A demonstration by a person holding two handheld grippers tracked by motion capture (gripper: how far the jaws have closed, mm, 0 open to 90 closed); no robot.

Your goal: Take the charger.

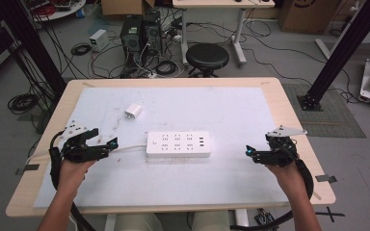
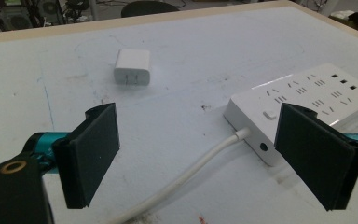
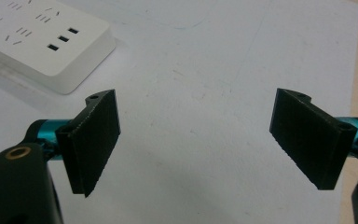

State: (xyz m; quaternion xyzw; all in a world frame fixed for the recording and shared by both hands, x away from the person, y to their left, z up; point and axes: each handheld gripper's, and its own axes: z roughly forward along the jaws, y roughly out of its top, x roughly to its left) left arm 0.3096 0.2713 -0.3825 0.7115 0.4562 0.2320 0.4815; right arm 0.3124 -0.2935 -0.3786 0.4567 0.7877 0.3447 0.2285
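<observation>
Hovering low over the table's (image 1: 289, 103) white mat at about nine o'clock, the left gripper (image 1: 107, 143) has its jaws spread wide and empty, a white cable (image 2: 186, 179) running between them in the left gripper view. At eleven o'clock lies a small white charger (image 1: 133, 111), prongs showing, well apart from everything. Centred on the mat sits the white power strip (image 1: 178, 144), its cable leaving toward nine o'clock. At three o'clock the right gripper (image 1: 248, 153) is likewise released, jaws apart over bare mat, near the strip's end.
</observation>
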